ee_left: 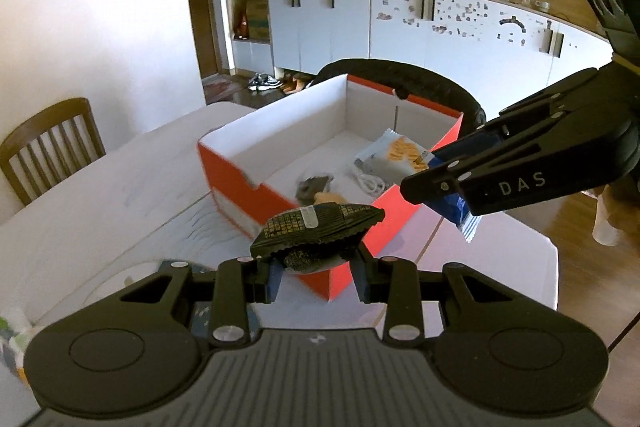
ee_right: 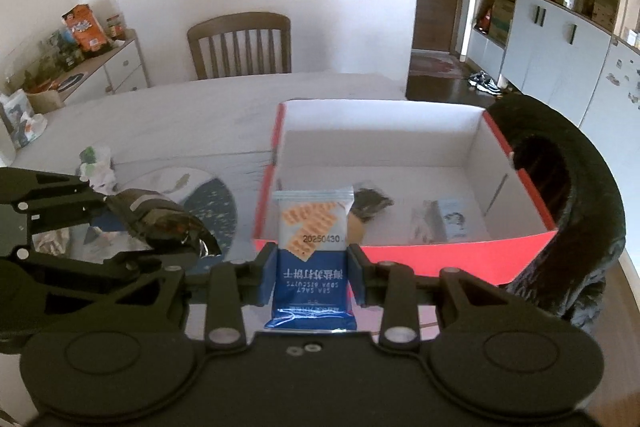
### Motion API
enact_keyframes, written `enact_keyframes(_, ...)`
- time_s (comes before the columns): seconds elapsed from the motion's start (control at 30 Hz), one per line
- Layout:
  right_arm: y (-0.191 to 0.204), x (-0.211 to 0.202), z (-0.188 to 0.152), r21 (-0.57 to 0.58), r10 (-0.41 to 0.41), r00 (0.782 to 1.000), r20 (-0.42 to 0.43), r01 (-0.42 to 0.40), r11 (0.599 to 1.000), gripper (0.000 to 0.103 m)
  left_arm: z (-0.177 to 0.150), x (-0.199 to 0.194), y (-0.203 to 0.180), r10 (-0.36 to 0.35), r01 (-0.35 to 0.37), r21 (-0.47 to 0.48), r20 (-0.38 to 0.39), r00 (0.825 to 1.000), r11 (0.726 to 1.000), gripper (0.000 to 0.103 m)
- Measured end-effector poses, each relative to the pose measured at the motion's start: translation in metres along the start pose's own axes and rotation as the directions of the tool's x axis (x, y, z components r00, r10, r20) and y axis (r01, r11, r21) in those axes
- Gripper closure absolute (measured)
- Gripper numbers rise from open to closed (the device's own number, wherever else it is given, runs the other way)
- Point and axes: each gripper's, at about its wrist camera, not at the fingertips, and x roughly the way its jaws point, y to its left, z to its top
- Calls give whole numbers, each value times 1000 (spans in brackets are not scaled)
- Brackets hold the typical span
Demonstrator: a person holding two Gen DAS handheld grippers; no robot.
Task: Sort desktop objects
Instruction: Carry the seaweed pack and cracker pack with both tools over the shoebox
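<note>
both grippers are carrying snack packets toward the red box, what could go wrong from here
1. The left gripper pinches only an edge of the dark packet, so it might slip out before reaching the red box.
2. The right gripper, holding the biscuit packet, is close beside the left; they could bump together over the box.

Box (ee_right: 400,255) on table (ee_right: 160,123), chair (ee_right: 240,45) behind – cable (ee_left: 370,181), packets inside

Biscuit packet (ee_right: 311,247): "20250430", "SEA SALT SODA BISCUITS". Right tool (ee_left: 432,187): "DAS".
</note>
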Motion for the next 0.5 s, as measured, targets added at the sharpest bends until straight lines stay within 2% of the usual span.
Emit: enact_keyframes(0.5,-63,9,25,2,-5,999,33,5,1000,67,51,41,-33,13,-13,45,-5,1000,999,69)
